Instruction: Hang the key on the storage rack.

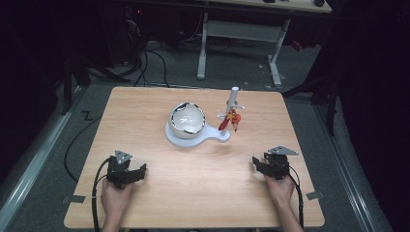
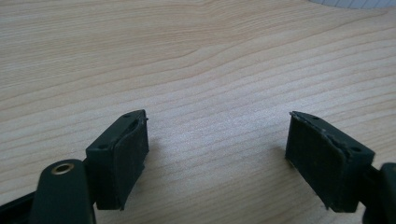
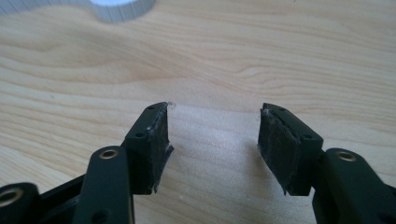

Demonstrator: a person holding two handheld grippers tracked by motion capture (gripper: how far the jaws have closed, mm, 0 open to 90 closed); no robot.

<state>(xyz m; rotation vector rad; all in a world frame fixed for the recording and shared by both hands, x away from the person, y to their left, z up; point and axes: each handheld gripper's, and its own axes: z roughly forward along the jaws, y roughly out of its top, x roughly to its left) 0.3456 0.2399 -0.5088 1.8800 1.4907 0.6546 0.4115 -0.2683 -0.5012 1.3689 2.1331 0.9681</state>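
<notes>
Both grippers sit at the near edge of the table [image 1: 145, 106], well short of the stand [image 1: 191, 137]. Left gripper [image 1: 138, 173] and right gripper [image 1: 260, 164] both gape wide with nothing between the jaws. Looks finished or not begun: bowl [image 1: 187, 118] sits on the stand, red toy [image 1: 231, 120] hangs off its post. Path to the stand is bare wood.

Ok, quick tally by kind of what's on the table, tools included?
Bowl: 1
White stand with its post: 1
Red-orange item hanging on the post: 1
Tools: 2, left tool, right tool, both open, holding nothing
Total: 5
</notes>
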